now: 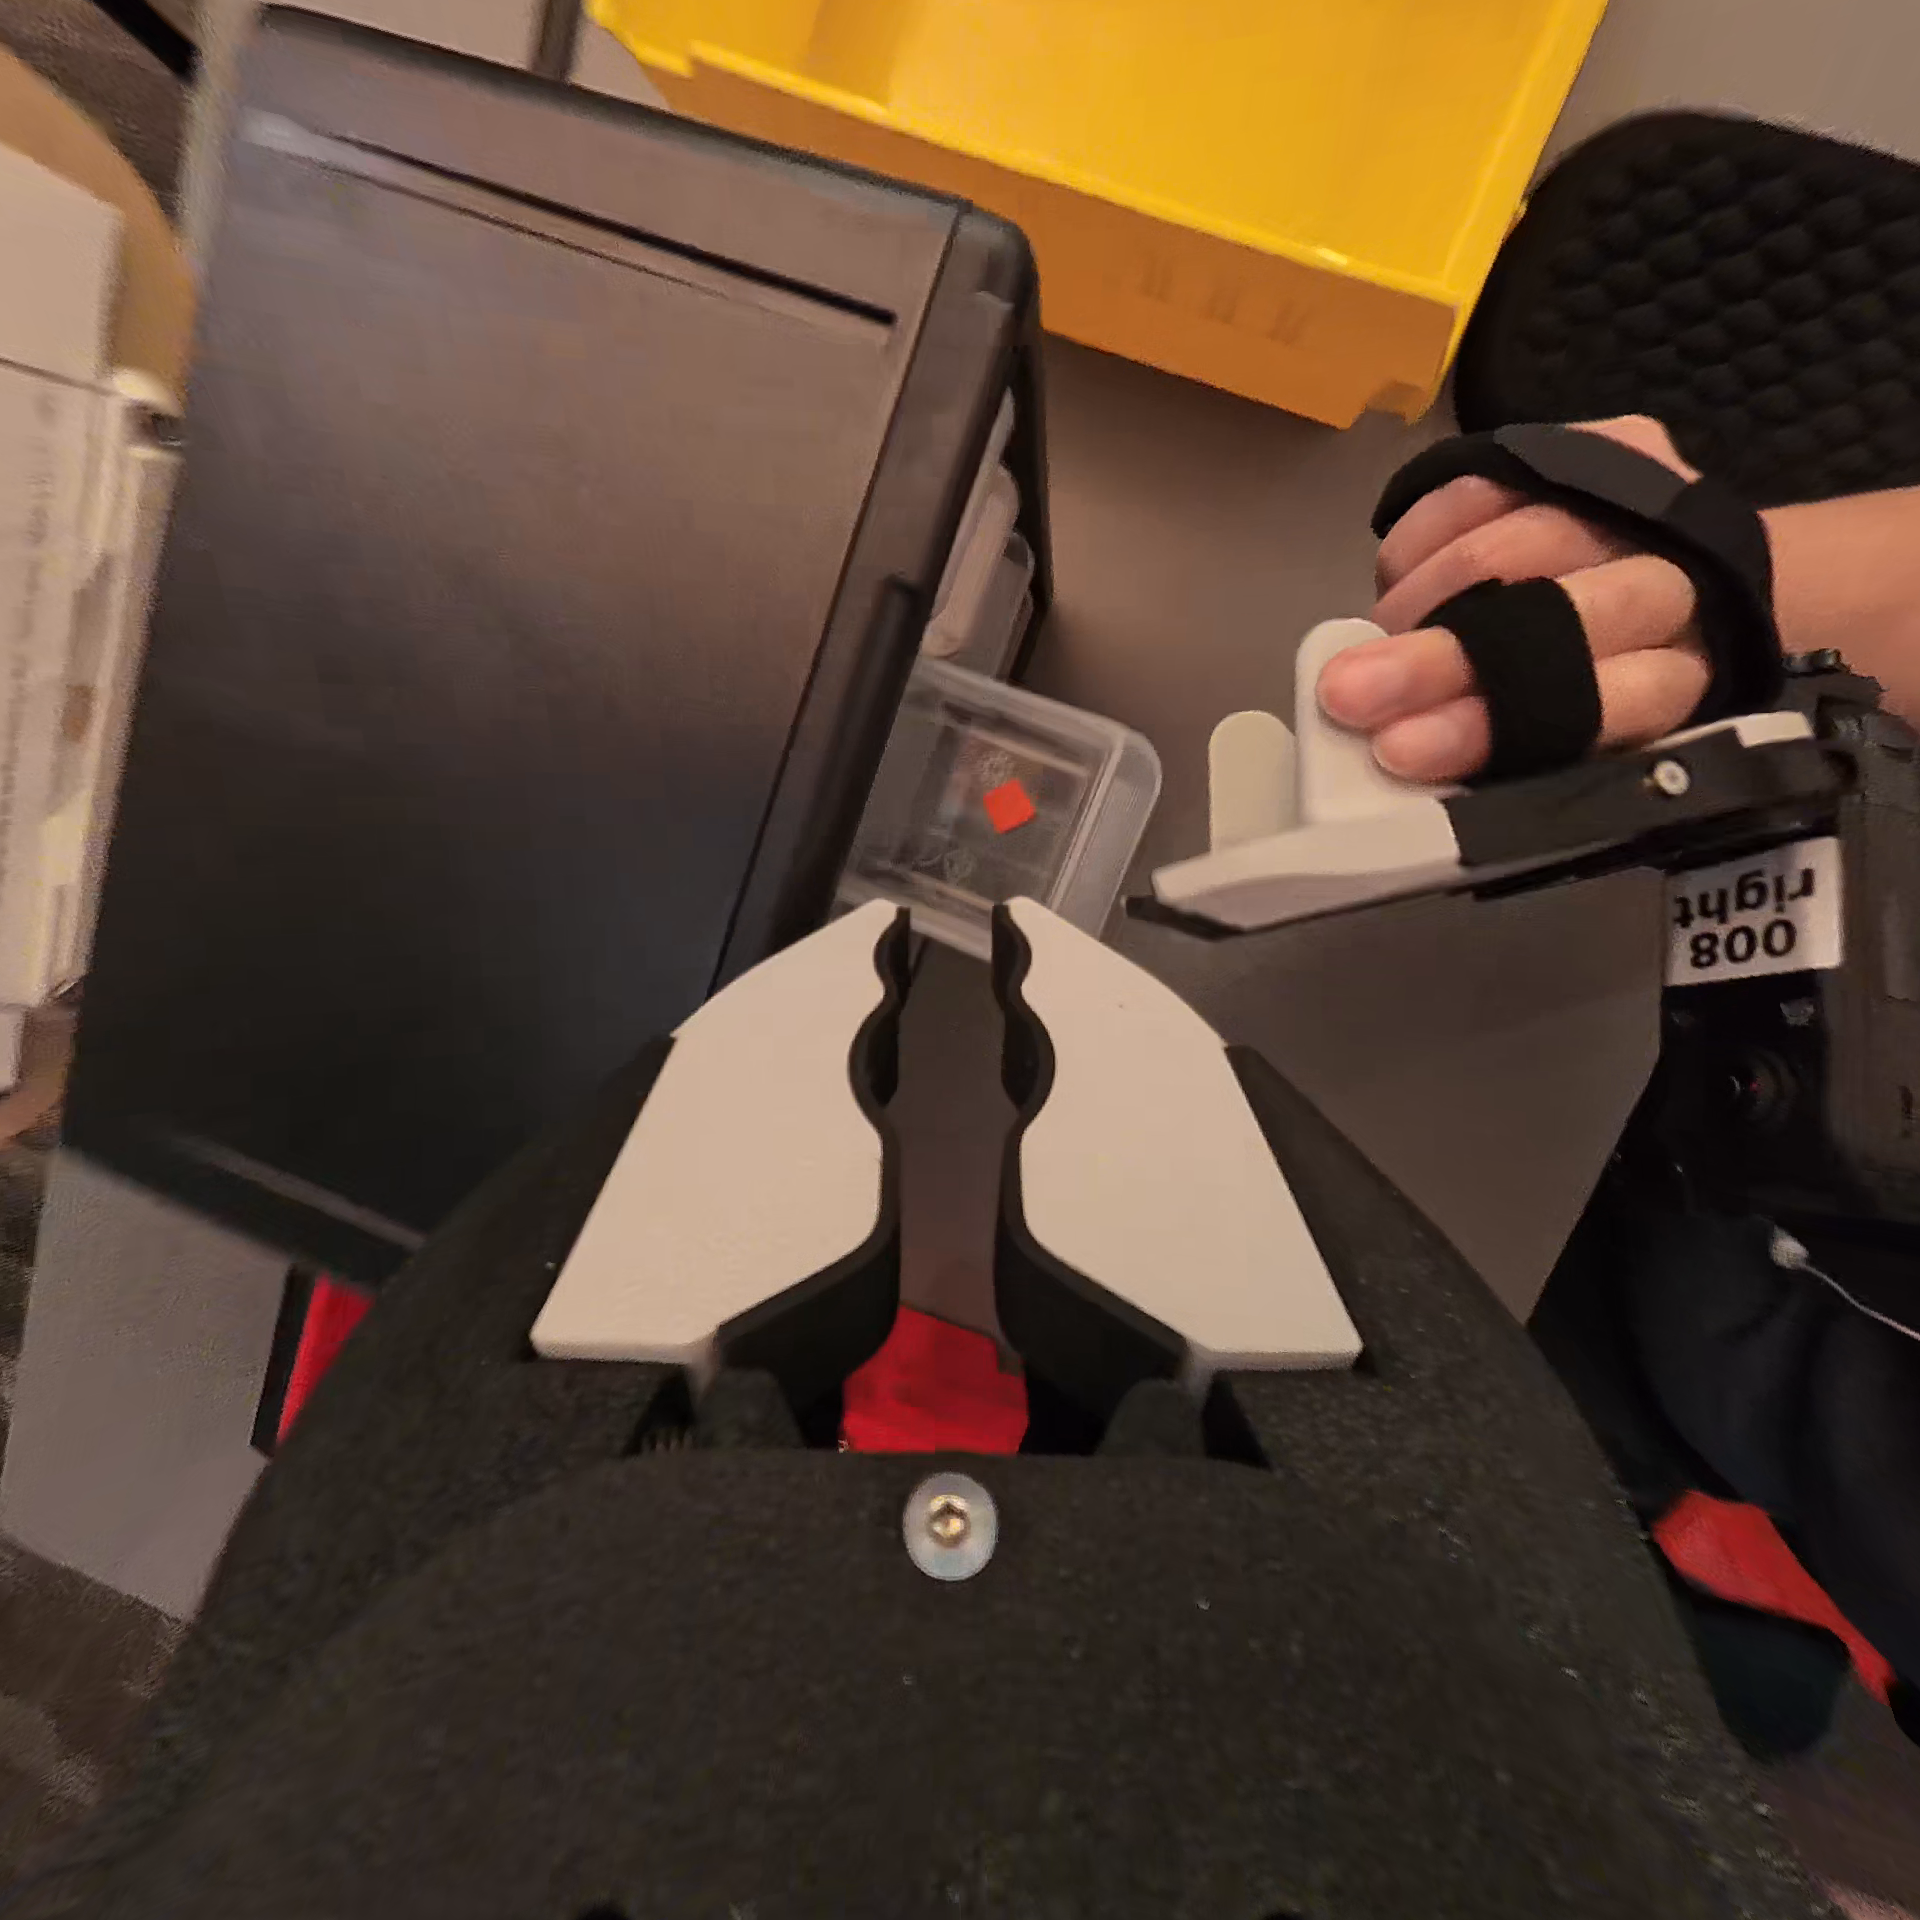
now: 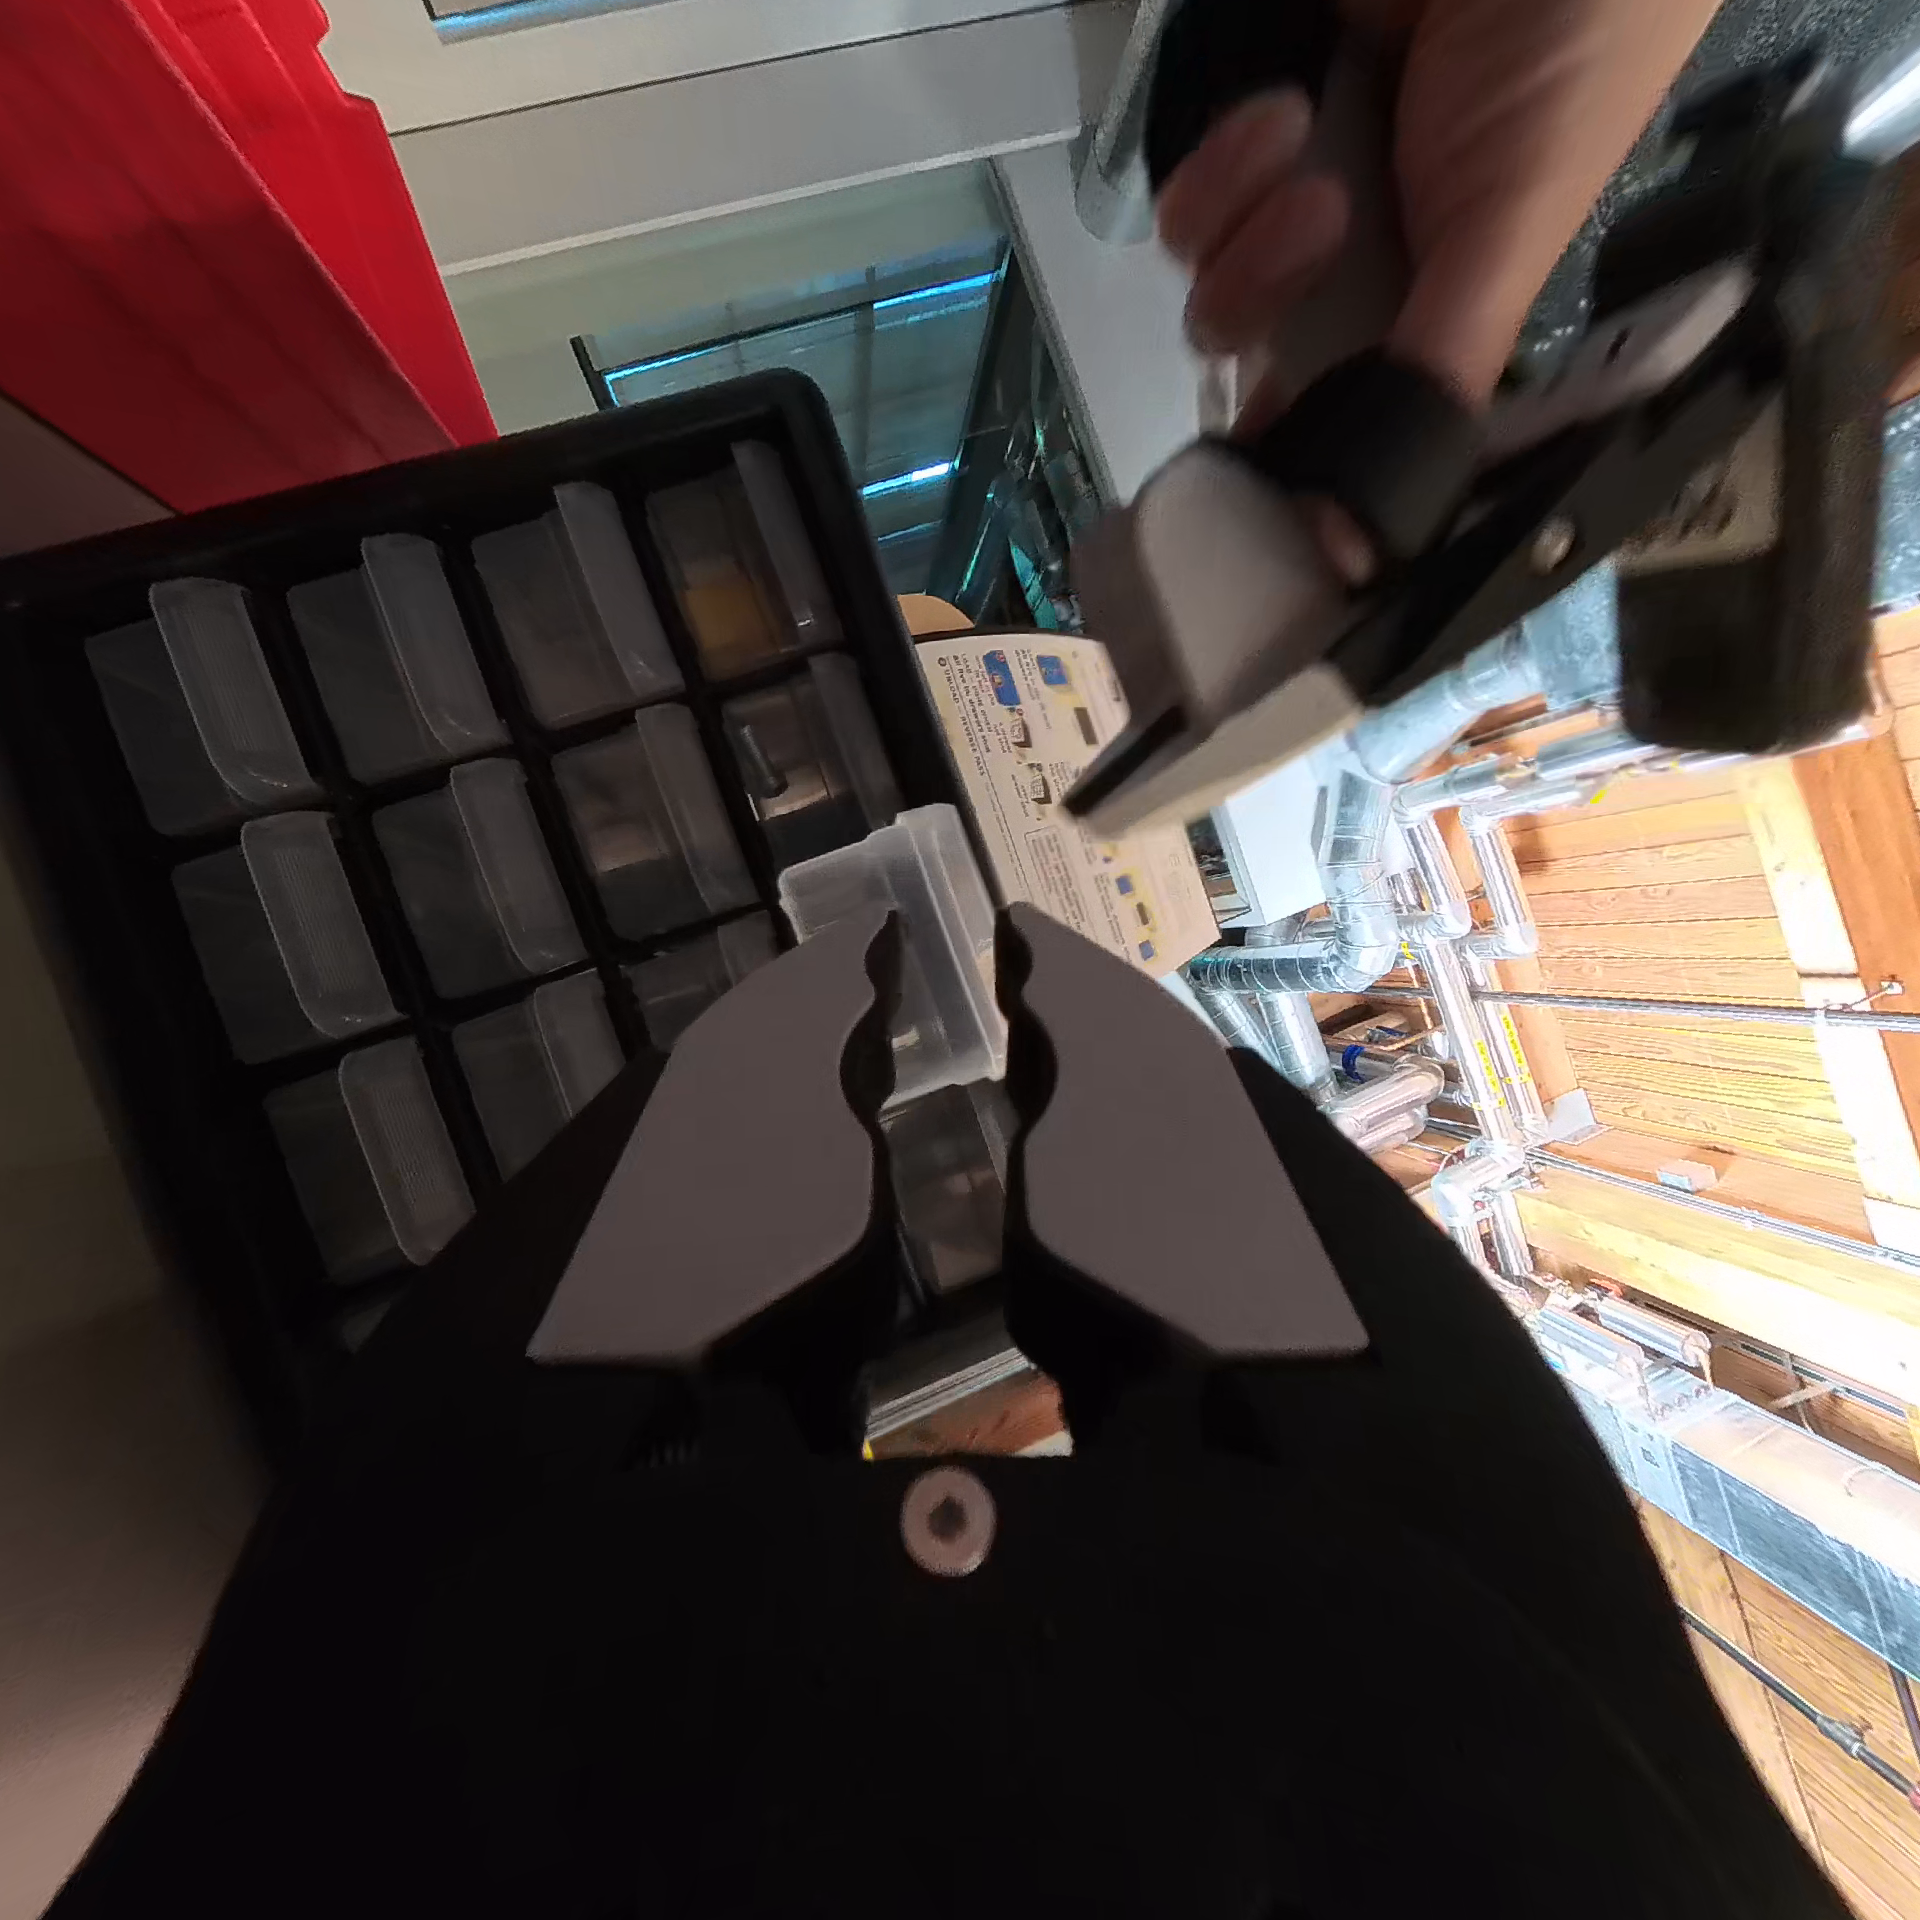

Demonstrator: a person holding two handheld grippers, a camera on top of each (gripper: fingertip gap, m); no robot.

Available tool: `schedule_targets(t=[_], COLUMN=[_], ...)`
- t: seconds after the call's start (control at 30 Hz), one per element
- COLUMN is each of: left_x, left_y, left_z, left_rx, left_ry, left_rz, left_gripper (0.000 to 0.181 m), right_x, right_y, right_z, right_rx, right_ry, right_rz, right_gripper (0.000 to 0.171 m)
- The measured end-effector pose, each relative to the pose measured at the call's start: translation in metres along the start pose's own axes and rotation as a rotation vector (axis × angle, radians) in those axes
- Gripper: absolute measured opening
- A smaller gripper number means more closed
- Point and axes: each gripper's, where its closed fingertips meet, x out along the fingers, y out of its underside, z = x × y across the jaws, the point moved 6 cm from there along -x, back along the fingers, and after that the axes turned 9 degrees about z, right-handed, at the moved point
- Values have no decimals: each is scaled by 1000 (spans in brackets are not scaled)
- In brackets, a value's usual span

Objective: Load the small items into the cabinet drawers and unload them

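Nearest in the left wrist view, the left tongs (image 1: 945, 914) stand slightly parted, a narrow gap between the tips and nothing gripped. Just beyond them a clear drawer (image 1: 1003, 810) juts from the front of the black cabinet (image 1: 499, 644), a small red item (image 1: 1006, 808) showing inside it. The drawer's long axis runs straight out of the cabinet face, its open end pointing away from the cabinet toward the right tongs (image 1: 1195, 904), which come in side-on and look nearly closed, holding nothing that can be seen. A yellow bin (image 1: 1195, 208) lies farther back on the tabletop.

In the right wrist view the right tongs (image 2: 945, 925) are likewise a little apart, the pulled-out drawer (image 2: 894, 935) right at their tips; whether they touch it cannot be told. Behind sits the grid of shut drawers.

The step appears to be working the opened drawer. Next, one pair of tongs would need to widen, then reach in for the red item or push the drawer home.
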Motion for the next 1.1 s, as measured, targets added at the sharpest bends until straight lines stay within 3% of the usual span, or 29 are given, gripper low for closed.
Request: schedule_targets(t=[0.23,0.33,0.47,0.77,1.1], left_x=[-46,-49,-41,38,121], left_y=[89,134,190,288,312], left_z=[6,9,23,74,97], left_rx=[-171,-256,-400,-678,-644], left_ry=[-181,-177,-175,-92,-72], left_rz=[-186,-240,-291,-49,221], left_gripper=[13,12,10,12,17], right_x=[9,15,32,55,50], right_y=[5,5,11,24,22], right_z=[2,3,4,8,6], right_rx=[-7,-32,-57,-83,-70], right_ry=[9,9,4,24,33], right_rz=[60,72,122,177,152], right_gripper=[17,8,8,10,16])
